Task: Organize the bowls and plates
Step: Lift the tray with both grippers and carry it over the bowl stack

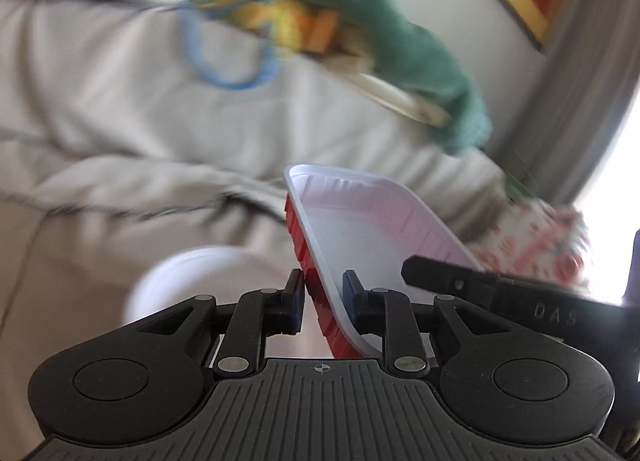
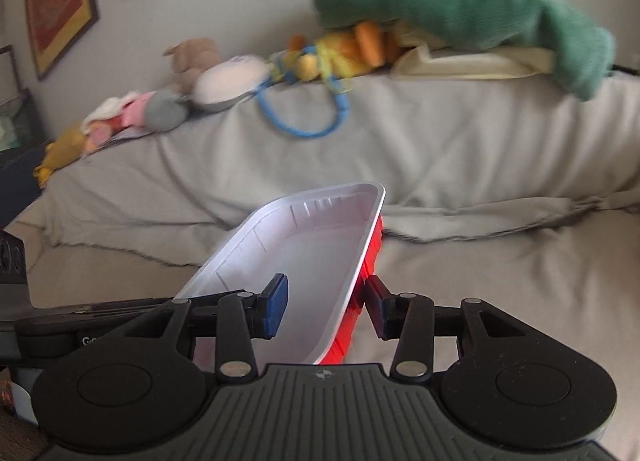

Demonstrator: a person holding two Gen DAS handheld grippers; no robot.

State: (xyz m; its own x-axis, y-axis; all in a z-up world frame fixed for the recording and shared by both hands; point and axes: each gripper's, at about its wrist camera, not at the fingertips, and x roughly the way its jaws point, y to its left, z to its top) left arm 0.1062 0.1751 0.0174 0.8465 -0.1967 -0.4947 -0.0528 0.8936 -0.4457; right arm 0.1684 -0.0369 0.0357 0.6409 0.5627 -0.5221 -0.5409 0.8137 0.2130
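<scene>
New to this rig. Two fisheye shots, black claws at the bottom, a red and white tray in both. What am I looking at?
No robot arm here: a person holds a two-finger gripper in each hand, each with a camera looking along its fingers. One picture is from the left gripper, the other from the right gripper. Both straddle opposite walls of the same tray, red outside and white inside, one finger inside and one outside; how firmly they pinch is unclear. Behind is a sofa under a grey cover, with soft toys along its back. In the left view a blurred white round dish lies lower down.
</scene>
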